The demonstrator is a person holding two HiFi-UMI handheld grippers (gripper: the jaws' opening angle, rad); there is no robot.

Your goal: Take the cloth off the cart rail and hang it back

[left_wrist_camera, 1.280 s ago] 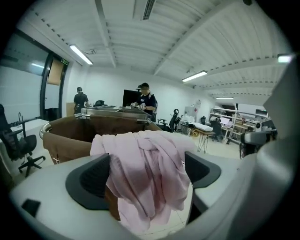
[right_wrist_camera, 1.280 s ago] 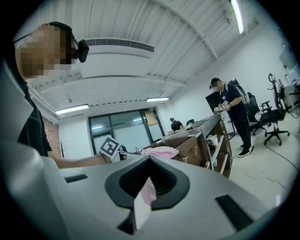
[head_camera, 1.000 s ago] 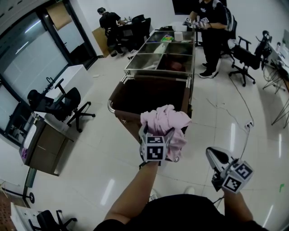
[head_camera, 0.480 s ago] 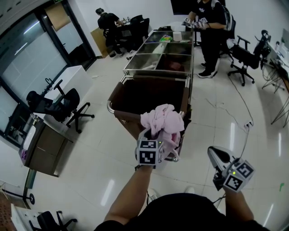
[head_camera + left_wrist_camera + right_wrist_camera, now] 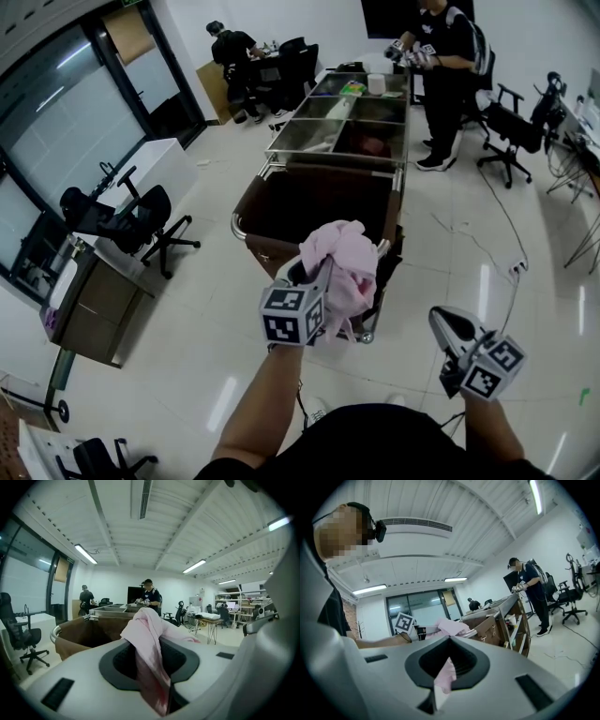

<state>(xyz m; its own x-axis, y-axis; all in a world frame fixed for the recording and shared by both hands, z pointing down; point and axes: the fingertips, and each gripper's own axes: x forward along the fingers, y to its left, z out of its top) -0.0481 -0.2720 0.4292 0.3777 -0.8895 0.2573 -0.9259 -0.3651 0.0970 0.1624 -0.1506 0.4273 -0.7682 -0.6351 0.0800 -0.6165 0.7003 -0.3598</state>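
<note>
The cart (image 5: 281, 202) stands ahead on the floor, and the pink cloth (image 5: 345, 267) sits bunched over its near rail (image 5: 236, 225). The left gripper (image 5: 317, 274) has the cloth between its fingers, which are closing on it. The left gripper view shows the fabric running down through the gap. The right gripper (image 5: 448, 326) hangs well apart to the right, its fingers together on a small pink scrap (image 5: 448, 673). Only the right gripper view shows this scrap, not the head view.

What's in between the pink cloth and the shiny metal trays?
The head view shows the cart's open brown bin between the pink cloth and the shiny metal trays.
</note>
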